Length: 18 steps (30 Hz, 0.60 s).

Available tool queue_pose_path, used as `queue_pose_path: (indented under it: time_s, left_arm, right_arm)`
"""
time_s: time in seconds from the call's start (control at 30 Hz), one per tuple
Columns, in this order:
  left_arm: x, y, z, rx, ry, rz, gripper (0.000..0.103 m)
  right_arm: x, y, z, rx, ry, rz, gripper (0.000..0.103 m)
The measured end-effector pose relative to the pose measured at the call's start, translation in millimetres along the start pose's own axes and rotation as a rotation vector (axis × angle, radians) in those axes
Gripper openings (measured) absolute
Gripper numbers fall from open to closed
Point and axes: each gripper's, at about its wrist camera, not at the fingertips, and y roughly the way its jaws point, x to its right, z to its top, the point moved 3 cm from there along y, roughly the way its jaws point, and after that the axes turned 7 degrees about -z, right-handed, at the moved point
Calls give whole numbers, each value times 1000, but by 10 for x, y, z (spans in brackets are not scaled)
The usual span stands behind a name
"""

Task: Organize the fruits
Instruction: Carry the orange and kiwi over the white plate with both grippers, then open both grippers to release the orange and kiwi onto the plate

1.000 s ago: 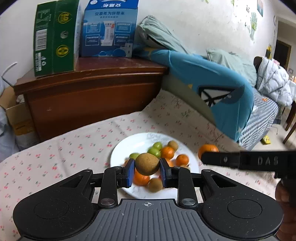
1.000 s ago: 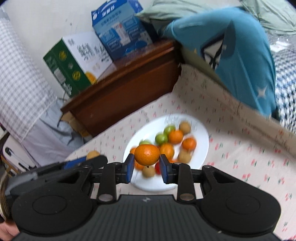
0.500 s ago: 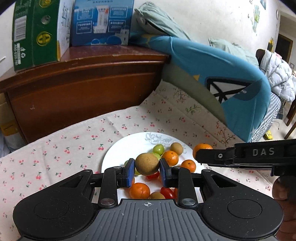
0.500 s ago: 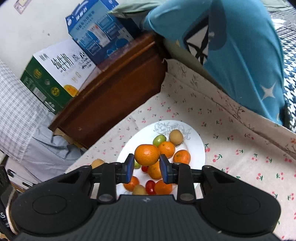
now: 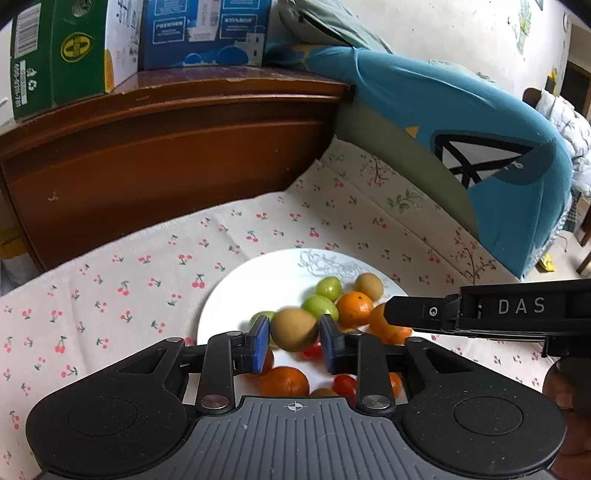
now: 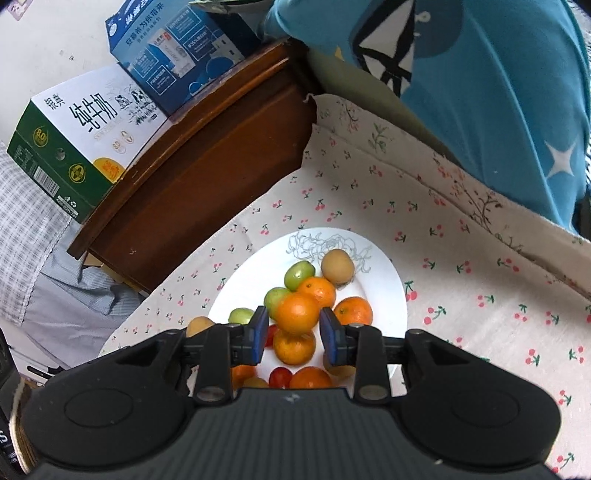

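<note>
A white plate [image 5: 229, 295] [image 6: 388, 273] on the cherry-print cloth holds several oranges, green fruits, brown fruits and small red tomatoes. My left gripper [image 5: 295, 345] hovers low over the plate's near side. Its jaws are opening, and a round brown fruit [image 5: 293, 328], slightly blurred, sits between the blue pads with thin gaps. My right gripper [image 6: 293, 334] hangs over the pile. Its jaws are opening too, and an orange [image 6: 297, 314] sits loose between them, apart from the left pad. The right gripper's finger [image 5: 413, 312] reaches in from the right over the plate.
A dark wooden cabinet [image 5: 166, 147] stands behind the cloth, with a green carton [image 5: 74, 55] and a blue carton [image 5: 203, 33] on top. A blue cushion [image 5: 480, 147] leans at the back right. Bare cloth [image 5: 110, 277] lies left of the plate.
Both grippers came forward and down over the plate, each carrying its fruit. Their pads have now spread slightly, and the orange has dropped a little between the right pads.
</note>
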Motion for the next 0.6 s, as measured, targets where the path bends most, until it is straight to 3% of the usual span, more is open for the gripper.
queue_pose_path:
  time_s: [0.1,0.17,0.23,0.33,0.6]
  left_arm:
    - [23,-18,21,4,2,0,33]
    - [41,-48,38,12,4,22,60]
    - [63,-115,67,37,11,50,73]
    - [91,-184,113,38,15,69,84]
    - [116,-333,108,8,-21,120,91]
  right_arm:
    - [6,-9,17,6,9,2,32]
    - [8,-13,34,6,12,1,32]
    - [-3,-34,45,17,-2,-16,32]
    - [-22,-88,66,33,-16,-23,38]
    - [-113,-236,70,75,-73,-80,59]
